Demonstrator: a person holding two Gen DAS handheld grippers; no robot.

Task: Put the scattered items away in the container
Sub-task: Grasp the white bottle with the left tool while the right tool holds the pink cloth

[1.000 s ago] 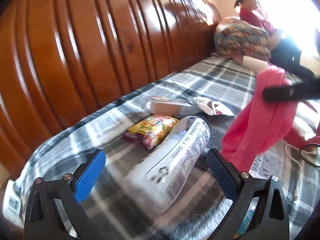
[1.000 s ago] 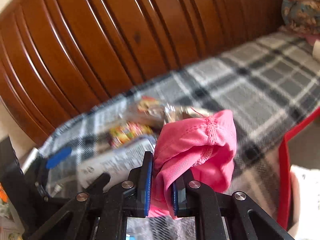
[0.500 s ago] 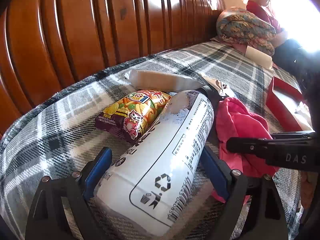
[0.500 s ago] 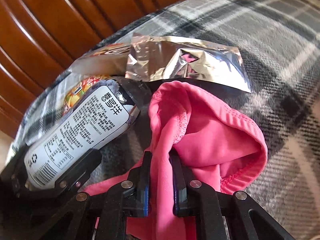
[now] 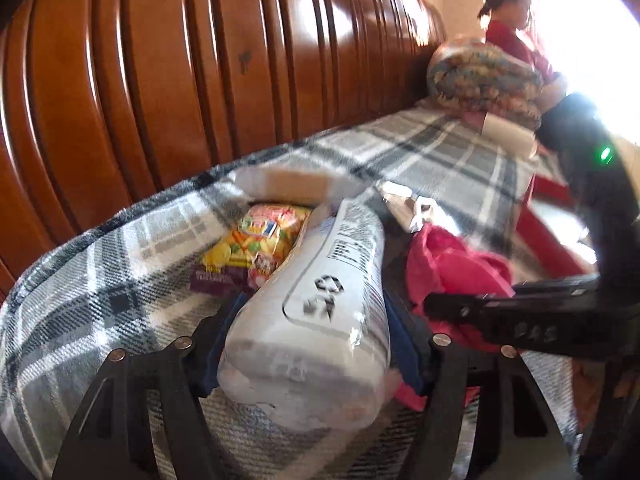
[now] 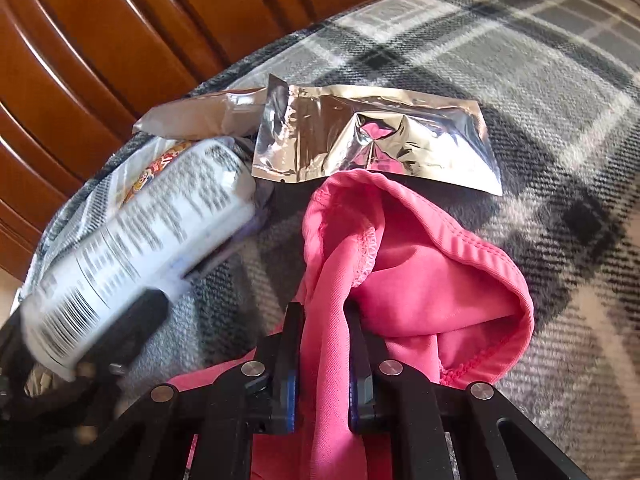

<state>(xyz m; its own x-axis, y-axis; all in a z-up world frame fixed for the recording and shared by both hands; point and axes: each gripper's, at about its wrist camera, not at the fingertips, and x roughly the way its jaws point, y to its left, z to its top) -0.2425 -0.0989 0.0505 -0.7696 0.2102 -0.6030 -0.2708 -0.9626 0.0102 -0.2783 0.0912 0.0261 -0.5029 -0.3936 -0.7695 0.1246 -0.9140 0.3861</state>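
Your left gripper [image 5: 308, 344] has its jaws closing around the white printed packet [image 5: 320, 320], which lies lengthwise between the blue pads; both pads look to be against its sides already (the frame is blurred there, so how firm the contact is I cannot tell). Your right gripper [image 6: 323, 344] is clenched on a fold of the pink cloth [image 6: 400, 280], the rest of which slumps on the plaid blanket [image 6: 520, 80] just right of the packet. A yellow snack bag [image 5: 252, 248] lies touching the packet's left side, toward the blanket's edge by the wooden backrest [image 5: 160, 80]. Beyond the cloth, a flat silver foil pouch [image 6: 372, 140] lies on the blanket, its near edge touching the cloth's top fold. A red container rim [image 5: 536, 208] shows further right along the blanket.
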